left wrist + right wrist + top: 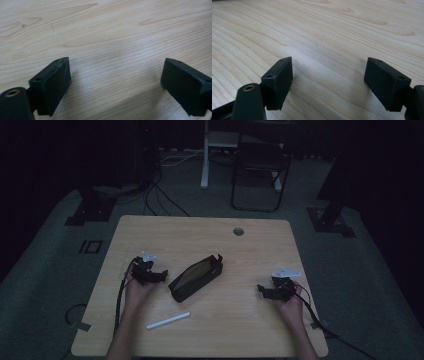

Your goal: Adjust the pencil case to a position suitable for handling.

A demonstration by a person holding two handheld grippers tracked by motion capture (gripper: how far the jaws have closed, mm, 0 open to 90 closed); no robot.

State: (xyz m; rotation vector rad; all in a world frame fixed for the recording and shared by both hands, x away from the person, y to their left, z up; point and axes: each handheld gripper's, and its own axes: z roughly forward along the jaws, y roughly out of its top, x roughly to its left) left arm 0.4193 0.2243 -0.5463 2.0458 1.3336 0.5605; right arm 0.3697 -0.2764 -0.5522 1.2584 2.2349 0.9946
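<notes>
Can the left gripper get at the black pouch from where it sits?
Probably yes. The left gripper is open and rests on the table just beside the black pouch, with bare wood between them. The white pen lies nearer the person, out of the way.

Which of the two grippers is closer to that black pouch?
Left. The left gripper sits just beside the black pouch at its left end; the right gripper lies farther off to its right.
</notes>
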